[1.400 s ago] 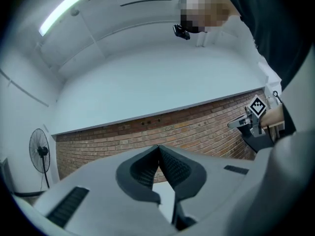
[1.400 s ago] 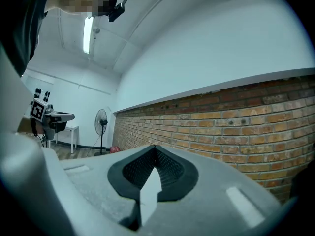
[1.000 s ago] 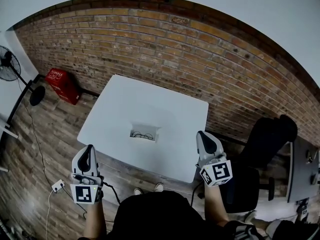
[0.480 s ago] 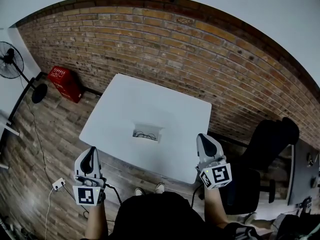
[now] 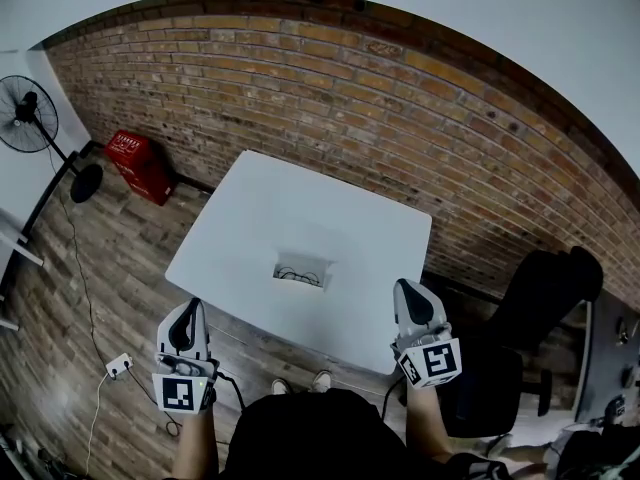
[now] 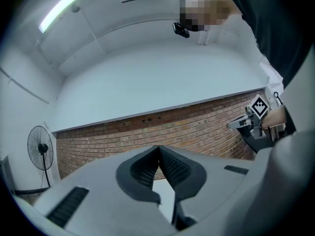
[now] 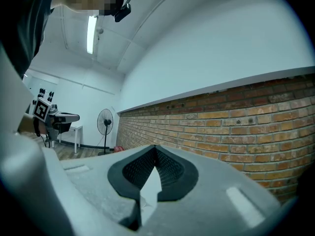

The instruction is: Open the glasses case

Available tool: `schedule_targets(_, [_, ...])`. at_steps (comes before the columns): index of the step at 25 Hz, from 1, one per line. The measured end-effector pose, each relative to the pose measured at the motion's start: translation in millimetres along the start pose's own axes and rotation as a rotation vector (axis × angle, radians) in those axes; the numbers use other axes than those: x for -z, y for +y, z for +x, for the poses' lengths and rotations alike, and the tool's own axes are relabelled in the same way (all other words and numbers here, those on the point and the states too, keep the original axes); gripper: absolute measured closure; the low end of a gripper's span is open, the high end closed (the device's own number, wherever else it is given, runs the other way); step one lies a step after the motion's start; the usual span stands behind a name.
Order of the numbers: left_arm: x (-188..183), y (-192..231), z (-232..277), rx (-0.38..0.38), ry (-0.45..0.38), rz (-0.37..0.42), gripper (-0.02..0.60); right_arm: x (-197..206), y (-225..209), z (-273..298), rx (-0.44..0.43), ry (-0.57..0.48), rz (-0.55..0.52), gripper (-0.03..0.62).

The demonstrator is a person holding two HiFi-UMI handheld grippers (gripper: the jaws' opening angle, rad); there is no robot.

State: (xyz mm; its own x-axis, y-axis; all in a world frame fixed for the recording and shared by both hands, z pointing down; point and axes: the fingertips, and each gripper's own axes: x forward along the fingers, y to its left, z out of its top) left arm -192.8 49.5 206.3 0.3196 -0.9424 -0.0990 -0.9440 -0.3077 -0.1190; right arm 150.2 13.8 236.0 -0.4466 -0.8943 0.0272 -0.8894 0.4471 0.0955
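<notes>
**Glasses case** (image 5: pixel 300 270): small white rectangular box with dark wiry shapes showing in it. It lies on a matte white square desk (image 5: pixel 250 203), near the middle of the front edge.

**Left tool** (image 5: pixel 187 311): grey moulded plastic with black ribbed pads (image 6: pixel 142 168). Jaws together, empty, held before the desk's front-left corner.

**Right tool** (image 5: pixel 406 292): same build. Jaws together, empty, at the front-right corner.

**Room:** rough red-brown brick wall (image 5: pixel 400 118), wood-plank floor (image 5: pixel 110 258), red crate (image 5: pixel 140 165), black pedestal fan (image 5: pixel 28 118).

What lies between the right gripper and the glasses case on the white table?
Nothing but bare table: the head view shows only plain white tabletop between the glasses case and the right gripper, which is shut.
</notes>
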Motion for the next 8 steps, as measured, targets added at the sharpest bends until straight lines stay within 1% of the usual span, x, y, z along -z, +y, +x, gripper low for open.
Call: schedule_targets(8, [0.5, 7.4, 5.1, 0.001, 0.004, -0.001, 0.574, 1.2, 4.0, 8.0, -0.004, 0.005, 0.003, 0.589])
